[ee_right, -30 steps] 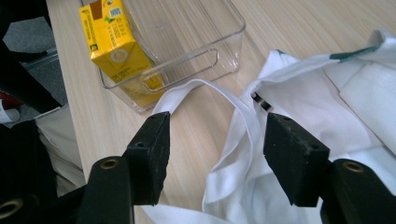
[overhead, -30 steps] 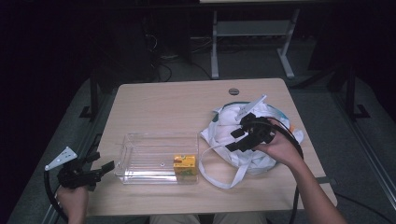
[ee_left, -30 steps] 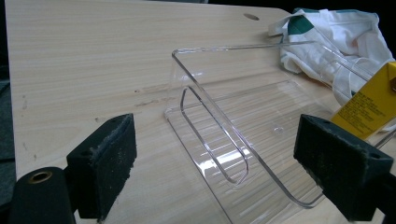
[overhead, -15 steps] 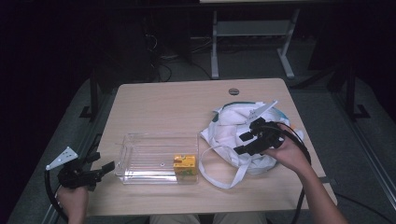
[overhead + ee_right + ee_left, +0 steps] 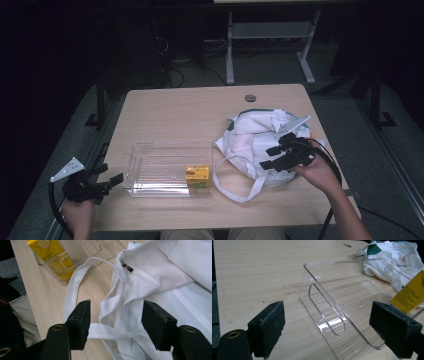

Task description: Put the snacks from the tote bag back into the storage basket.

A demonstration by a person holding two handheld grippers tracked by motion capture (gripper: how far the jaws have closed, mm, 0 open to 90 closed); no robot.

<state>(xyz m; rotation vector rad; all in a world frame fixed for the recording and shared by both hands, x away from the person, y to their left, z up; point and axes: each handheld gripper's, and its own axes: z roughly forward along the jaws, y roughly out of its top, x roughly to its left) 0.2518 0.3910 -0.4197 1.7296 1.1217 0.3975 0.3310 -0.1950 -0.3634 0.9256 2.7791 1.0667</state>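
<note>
A crumpled white cloth bag [image 5: 250, 135] lies on the right half of the table, one long strap [image 5: 240, 192] looping toward the front edge. My right gripper [image 5: 268, 157] hangs just above the bag's near side, pointing left. Its jaws stand open in the right gripper view [image 5: 118, 323], with folds of the bag [image 5: 155, 280] and the strap [image 5: 75, 282] below and between them, unpinched. A clear plastic bin [image 5: 165, 165] holds a yellow box [image 5: 197, 176] in its right end. My left gripper [image 5: 111, 173] rests open at the front left, aimed at the bin [image 5: 352, 292].
The light wooden table [image 5: 190, 110] has a round cable hole [image 5: 250, 98] near its far edge. A metal desk frame and cables stand on the dark floor behind. The person's lap is at the table's front edge.
My right gripper has moved toward the front right edge and sunk a little over the bag. The left gripper, bin and box have kept still.
</note>
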